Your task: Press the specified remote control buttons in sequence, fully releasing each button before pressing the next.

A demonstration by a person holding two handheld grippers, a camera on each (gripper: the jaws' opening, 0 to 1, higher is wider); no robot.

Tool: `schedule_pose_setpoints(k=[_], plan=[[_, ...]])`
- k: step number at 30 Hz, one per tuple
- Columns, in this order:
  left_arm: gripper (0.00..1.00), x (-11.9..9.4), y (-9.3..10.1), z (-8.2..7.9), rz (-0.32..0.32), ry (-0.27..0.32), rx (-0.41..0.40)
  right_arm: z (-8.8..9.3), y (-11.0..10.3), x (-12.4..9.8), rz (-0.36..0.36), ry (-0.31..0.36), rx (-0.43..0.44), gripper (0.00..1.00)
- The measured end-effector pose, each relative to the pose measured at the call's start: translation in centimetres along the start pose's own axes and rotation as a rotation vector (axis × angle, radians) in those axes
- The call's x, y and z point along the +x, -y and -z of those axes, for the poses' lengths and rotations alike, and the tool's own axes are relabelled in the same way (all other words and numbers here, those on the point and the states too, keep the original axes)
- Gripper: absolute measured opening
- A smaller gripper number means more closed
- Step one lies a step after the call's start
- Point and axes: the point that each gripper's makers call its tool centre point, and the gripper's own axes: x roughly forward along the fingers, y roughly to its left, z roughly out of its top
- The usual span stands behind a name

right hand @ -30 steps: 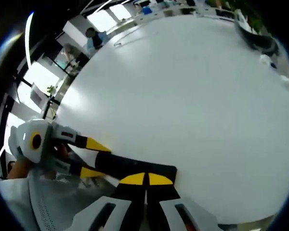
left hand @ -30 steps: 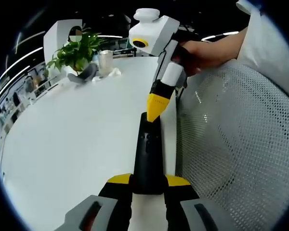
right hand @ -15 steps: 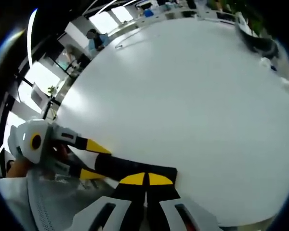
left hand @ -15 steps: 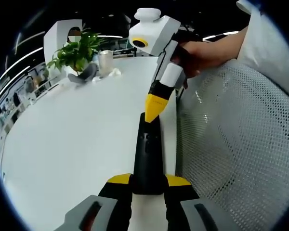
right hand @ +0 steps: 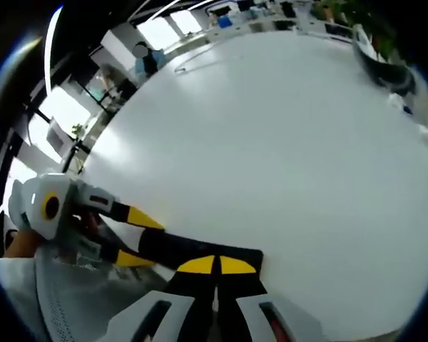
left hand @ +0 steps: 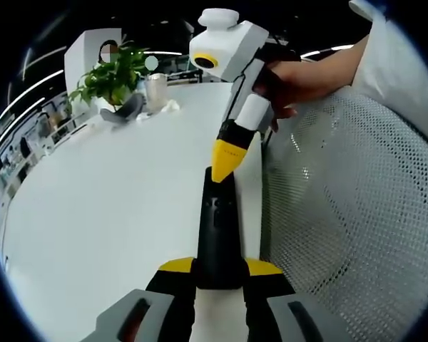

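White round table [left hand: 93,214] in office, potted plant [left hand: 110,75] at 11 o'clock; left gripper [left hand: 217,267] clamps black remote [left hand: 217,228]; right gripper [right hand: 215,265] jaws closed, empty.

A white round table [left hand: 100,206] carries, at its far edge, a potted green plant [left hand: 113,77], a clear glass tumbler [left hand: 155,92] and a grey curved object [left hand: 125,110] beside crumpled white tissue [left hand: 167,108]. A white mesh chair back [left hand: 342,214] stands alongside the table.
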Motion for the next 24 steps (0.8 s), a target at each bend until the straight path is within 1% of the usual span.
schedule_pose_setpoints(k=[8, 13, 15, 17, 21, 23, 24], plan=[[0.24, 0.36, 0.31, -0.39, -0.002, -0.003, 0.002, -0.26, -0.09, 0.35, 0.044, 0.018, -0.135, 0.00], [0.24, 0.37, 0.31, -0.37, -0.011, 0.002, -0.009, -0.24, 0.00, 0.29, 0.048, 0.014, -0.142, 0.00], [0.24, 0.37, 0.31, -0.38, -0.019, 0.006, -0.020, -0.15, -0.05, 0.32, 0.047, 0.025, -0.162, 0.00], [0.24, 0.38, 0.29, -0.38, -0.026, 0.007, -0.026, -0.14, -0.02, 0.26, 0.043, 0.037, -0.161, 0.00], [0.24, 0.32, 0.27, -0.48, -0.033, 0.009, -0.041, -0.20, -0.26, 0.30, 0.051, 0.032, -0.219, 0.00], [0.24, 0.48, 0.31, -0.53, -0.049, 0.000, -0.047, -0.19, -0.30, 0.41, 0.066, 0.024, -0.226, 0.00], [0.24, 0.48, 0.35, -0.56, -0.057, -0.006, -0.053, -0.17, -0.27, 0.45, 0.072, 0.015, -0.244, 0.00]])
